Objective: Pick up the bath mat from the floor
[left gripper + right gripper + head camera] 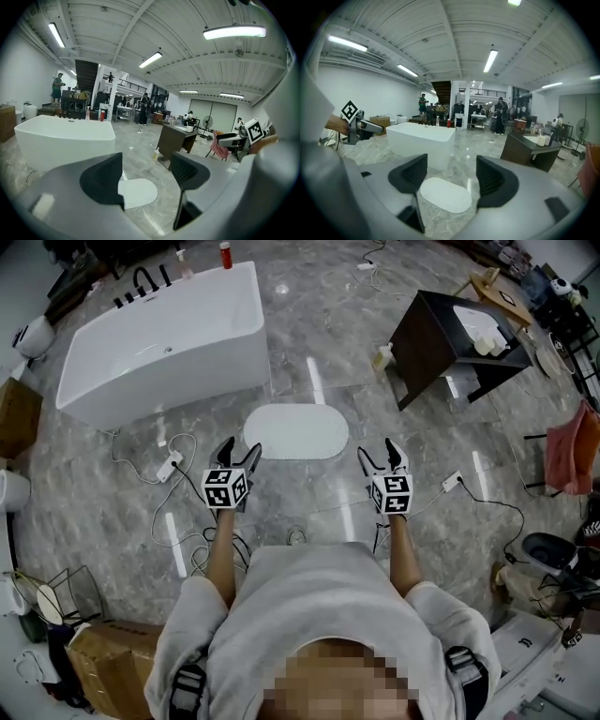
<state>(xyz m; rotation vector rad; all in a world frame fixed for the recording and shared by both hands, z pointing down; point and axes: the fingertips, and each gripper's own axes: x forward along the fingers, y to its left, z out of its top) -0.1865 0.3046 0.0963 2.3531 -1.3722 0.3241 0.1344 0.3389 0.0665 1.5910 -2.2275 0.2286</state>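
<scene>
1. lying flat on the grey marble floor (328, 343), the white oval bath mat (296, 431) is seen just ahead of both grippers. it is set between the white bathtub (169, 338) and the dark cabinet (441, 343), apart from each, and is touched by neither gripper.
2. the left gripper (238, 448) is held above the floor, near the mat's left end. in the left gripper view its jaws are seen apart, with nothing between the pads; only the mat (137, 193), down on the floor beyond, is framed in the gap.
3. the right gripper (379, 452) is held level with the left one, just off the mat's right end. its jaws are likewise parted, with nothing gripped, and the mat (445, 194) is framed between them, lower down on the floor.
4. both grippers are pointed forward with their marker cubes facing up; the person's bare forearms are seen behind them.
5. a white power strip (169, 465) with trailing cables is noted on the floor, left of the left gripper.
6. a red bottle (225, 254) is stood on the tub's far rim; a pink cloth (572, 451) is draped over a chair at the right edge.
</scene>
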